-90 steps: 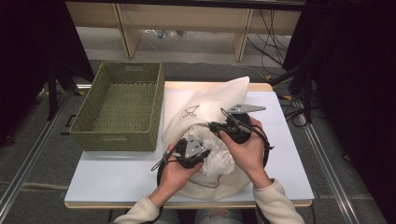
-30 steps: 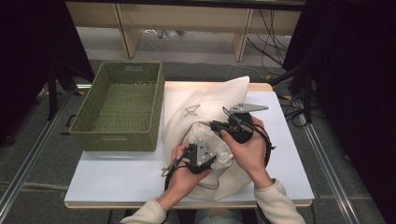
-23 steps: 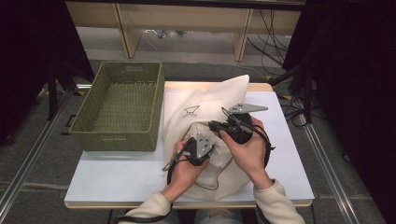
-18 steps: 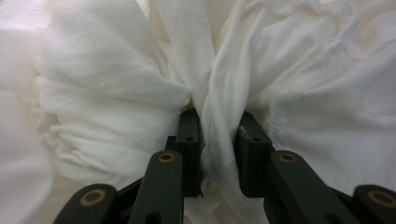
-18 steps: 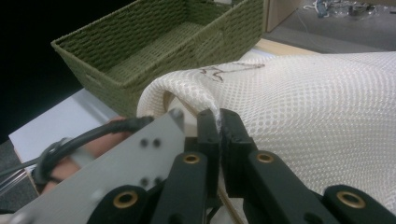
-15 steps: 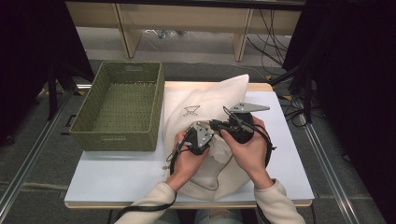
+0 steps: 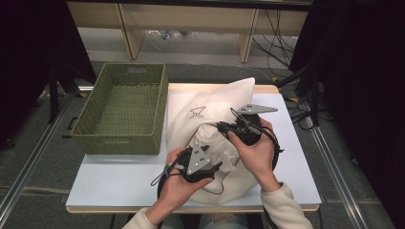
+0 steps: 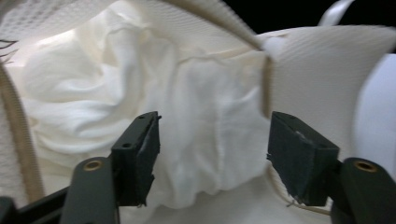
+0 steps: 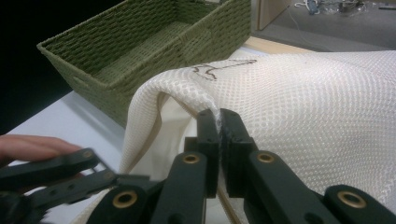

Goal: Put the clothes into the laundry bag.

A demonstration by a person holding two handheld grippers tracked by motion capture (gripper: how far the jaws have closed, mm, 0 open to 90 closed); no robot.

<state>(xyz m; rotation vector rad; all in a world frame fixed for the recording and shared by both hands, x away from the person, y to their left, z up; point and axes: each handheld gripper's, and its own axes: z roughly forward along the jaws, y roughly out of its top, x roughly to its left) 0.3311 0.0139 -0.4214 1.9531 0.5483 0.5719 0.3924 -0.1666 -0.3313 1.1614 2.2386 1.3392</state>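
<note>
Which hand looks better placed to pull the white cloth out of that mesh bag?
Left. The left gripper is open facing the white cloth; the right gripper clamps the mesh bag's rim.

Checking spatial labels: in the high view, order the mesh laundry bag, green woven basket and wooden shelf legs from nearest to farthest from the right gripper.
1. Mesh laundry bag: its rim is clamped in the right gripper.
2. Green woven basket: left of it, on the table.
3. Wooden shelf legs: beyond the table, on the floor.

No words, numbers or brand names can be read anywhere. The only sign is a small dark line drawing (image 7: 197,113) on the white mesh bag (image 7: 210,102), beyond the right gripper (image 7: 224,128); it has no letters that I can make out.
</note>
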